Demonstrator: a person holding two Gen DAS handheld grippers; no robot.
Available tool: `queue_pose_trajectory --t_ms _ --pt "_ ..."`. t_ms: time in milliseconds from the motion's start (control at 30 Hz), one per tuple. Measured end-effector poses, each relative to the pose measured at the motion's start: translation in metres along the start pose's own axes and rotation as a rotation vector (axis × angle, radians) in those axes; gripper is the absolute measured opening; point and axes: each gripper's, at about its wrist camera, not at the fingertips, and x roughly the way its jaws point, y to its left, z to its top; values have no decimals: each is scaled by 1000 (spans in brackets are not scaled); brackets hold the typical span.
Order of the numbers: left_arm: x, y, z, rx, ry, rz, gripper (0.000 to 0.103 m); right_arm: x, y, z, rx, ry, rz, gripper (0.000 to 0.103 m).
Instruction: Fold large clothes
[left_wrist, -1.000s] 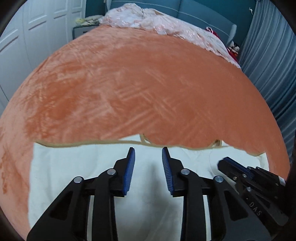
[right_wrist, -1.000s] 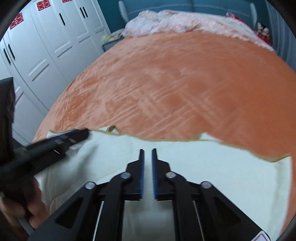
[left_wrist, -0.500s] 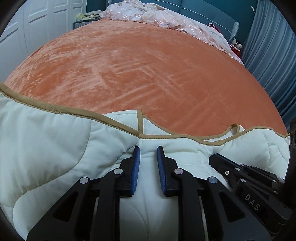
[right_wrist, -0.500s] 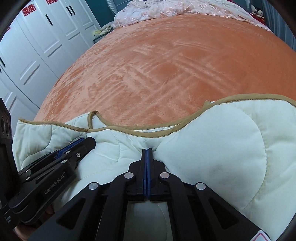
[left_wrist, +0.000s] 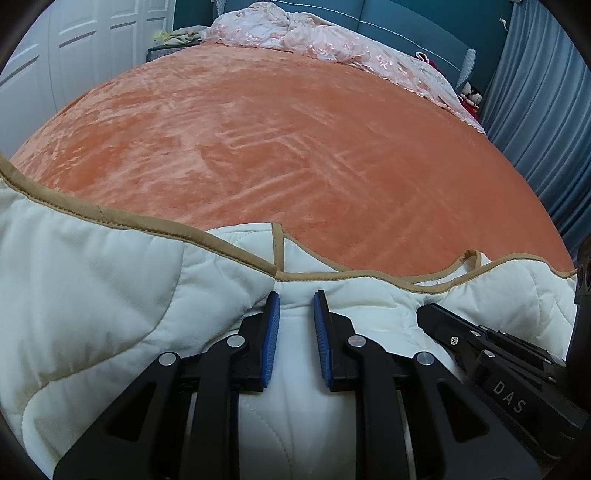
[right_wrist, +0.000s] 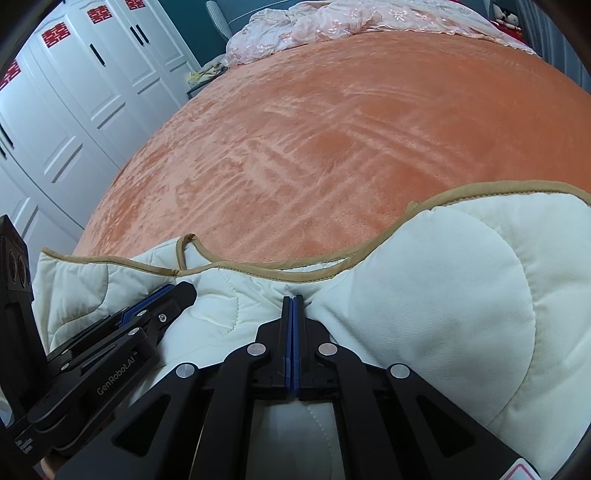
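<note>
Both grippers low on a cream quilted garment at the near edge of an orange bed.

The garment (left_wrist: 110, 295), tan-trimmed, fills the 6 o'clock half of both views. The left gripper (left_wrist: 296, 306) shows a narrow gap, fabric bulging between its blue pads; I cannot tell whether they pinch. The right gripper (right_wrist: 292, 301) has jaws pressed together; whether cloth is caught is unclear. Pink bedding (left_wrist: 314, 40) lies at 12 o'clock.
</note>
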Motion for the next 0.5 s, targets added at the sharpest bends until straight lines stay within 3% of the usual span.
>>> queue_pose_trajectory --t_ms 67,133,233,300,400,500 --pt "-14 6 7 -35 11 -21 19 -22 -2 5 13 -29 -30 0" --pt "-45 24 14 -97 -31 -58 19 -55 -11 7 14 -101 -63 0" --pt "-78 60 17 -144 -76 -4 19 -87 -42 2 55 -123 -148 0" --pt "-76 87 11 -208 -49 22 19 -90 -72 -5 118 -100 -197 0" --pt "-65 111 -3 -277 -19 15 8 -86 -103 -17 229 -82 -125 0" --pt "-60 105 -14 -238 -56 57 8 -79 -100 -22 194 -91 -150 0"
